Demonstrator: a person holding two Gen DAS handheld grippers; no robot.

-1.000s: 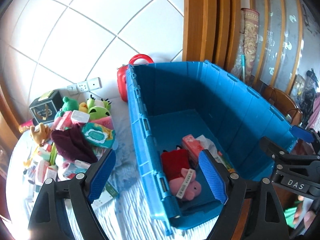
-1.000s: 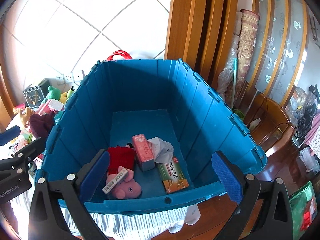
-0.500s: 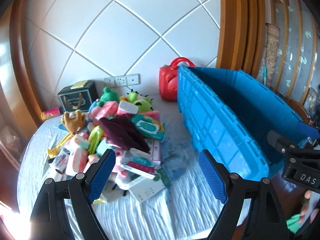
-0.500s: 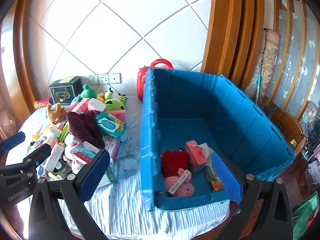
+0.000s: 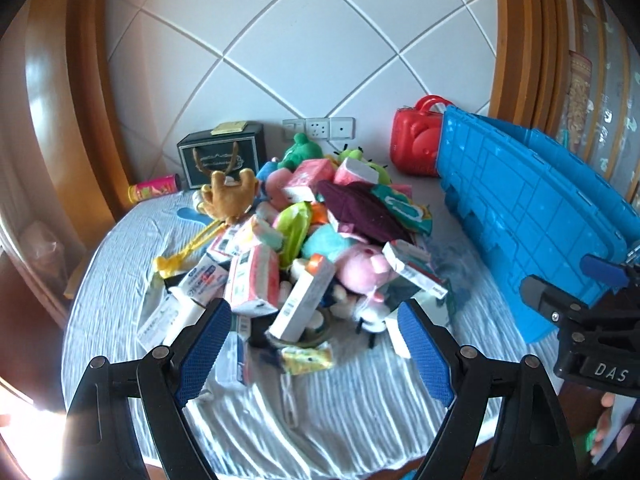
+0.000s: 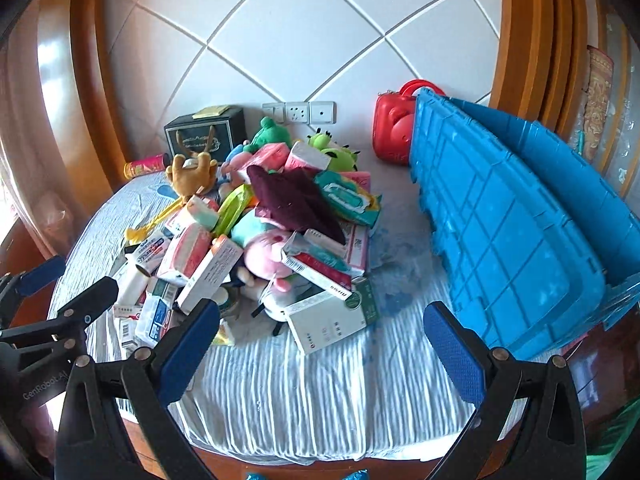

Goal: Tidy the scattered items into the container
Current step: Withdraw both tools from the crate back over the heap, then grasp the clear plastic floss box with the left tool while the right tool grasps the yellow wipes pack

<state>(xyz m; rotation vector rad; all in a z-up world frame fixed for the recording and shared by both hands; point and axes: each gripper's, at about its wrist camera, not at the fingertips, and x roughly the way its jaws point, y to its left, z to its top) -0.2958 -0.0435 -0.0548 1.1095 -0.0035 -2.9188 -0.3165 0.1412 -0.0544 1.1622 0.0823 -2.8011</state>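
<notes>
Left gripper (image 5: 314,344) and right gripper (image 6: 320,344) both spread wide, empty, above toy-and-box pile (image 6: 260,232) on striped cloth — blue crate (image 6: 500,240) right. Only left view shows fingers (image 5: 604,428).

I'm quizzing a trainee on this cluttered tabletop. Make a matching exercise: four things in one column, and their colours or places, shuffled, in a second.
Things:
1. container
2. cloth
3. small case
4. gift box

Descriptions:
A. maroon, on top of the pile
B. blue, right of the pile
C. black, against the back wall
D. red, behind the container's corner

Pairs: 1-B, 2-A, 3-D, 4-C
</notes>
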